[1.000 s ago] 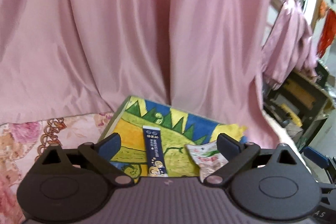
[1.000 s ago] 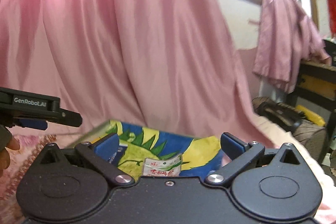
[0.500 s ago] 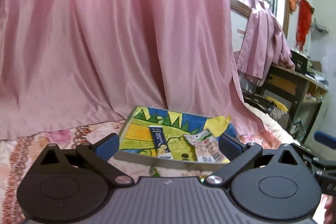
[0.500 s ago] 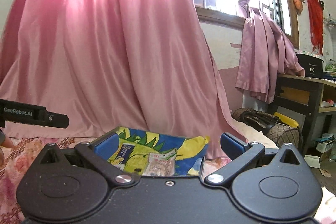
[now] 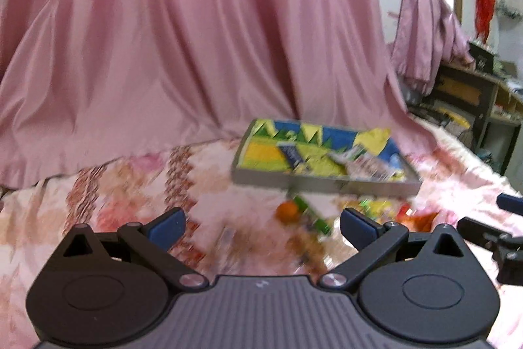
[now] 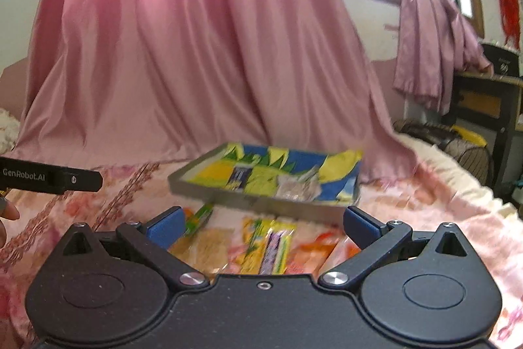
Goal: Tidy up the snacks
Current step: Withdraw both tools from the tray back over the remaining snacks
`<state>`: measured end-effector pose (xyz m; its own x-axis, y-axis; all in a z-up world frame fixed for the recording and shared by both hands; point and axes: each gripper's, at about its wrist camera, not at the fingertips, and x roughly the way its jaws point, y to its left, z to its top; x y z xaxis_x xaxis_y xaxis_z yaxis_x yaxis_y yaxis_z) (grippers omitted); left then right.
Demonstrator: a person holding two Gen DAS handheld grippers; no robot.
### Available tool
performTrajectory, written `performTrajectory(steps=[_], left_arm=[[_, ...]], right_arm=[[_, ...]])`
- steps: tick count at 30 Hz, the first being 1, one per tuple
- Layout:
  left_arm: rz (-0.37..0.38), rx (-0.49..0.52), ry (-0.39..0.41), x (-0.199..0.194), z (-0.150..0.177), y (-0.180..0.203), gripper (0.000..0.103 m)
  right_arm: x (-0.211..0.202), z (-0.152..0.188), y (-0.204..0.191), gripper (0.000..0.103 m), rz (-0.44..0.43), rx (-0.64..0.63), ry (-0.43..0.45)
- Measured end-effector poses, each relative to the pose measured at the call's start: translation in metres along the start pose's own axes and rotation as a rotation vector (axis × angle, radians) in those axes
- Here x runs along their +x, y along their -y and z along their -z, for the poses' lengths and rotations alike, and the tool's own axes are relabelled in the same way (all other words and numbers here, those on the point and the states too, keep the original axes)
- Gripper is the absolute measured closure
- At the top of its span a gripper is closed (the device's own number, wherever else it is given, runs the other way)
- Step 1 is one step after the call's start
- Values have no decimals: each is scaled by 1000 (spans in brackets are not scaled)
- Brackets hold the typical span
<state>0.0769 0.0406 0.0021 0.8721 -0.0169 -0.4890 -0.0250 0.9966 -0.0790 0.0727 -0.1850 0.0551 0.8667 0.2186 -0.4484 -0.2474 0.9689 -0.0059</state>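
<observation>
Two grippers hover over a floral bedspread (image 6: pixel 425 195), jaws spread wide and empty — the right gripper (image 6: pixel 261 223) above a loose pile of snack packets (image 6: pixel 271 246), blurred past counting, the left gripper (image 5: pixel 261 223) just left of it. Beyond lies one dinosaur-print tray (image 6: pixel 261 205) holding two packets — a dark blue stick (image 6: pixel 240 177) and a pale pouch (image 6: pixel 295 187). Pink curtains (image 6: pixel 196 54) hang behind.

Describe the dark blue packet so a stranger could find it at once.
Start at the pink curtain; below it on the floral bedspread sits a shallow grey tray with a dinosaur picture. The dark blue packet lies inside, left of a pale crinkled packet, the only dark, narrow one there.
</observation>
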Motion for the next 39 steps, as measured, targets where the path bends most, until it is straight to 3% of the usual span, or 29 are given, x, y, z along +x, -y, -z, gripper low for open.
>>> performTrajectory(steps=[11, 26, 39], left_arm=[[-67, 5, -103, 11, 31, -27, 0], [-70, 86, -197, 37, 41, -22, 0], [-98, 177, -240, 55, 40, -21, 0]], right_arm=[[18, 27, -19, 1, -92, 6, -128], [44, 55, -33, 1, -179, 15, -260], [59, 75, -40, 1, -210, 1, -323]])
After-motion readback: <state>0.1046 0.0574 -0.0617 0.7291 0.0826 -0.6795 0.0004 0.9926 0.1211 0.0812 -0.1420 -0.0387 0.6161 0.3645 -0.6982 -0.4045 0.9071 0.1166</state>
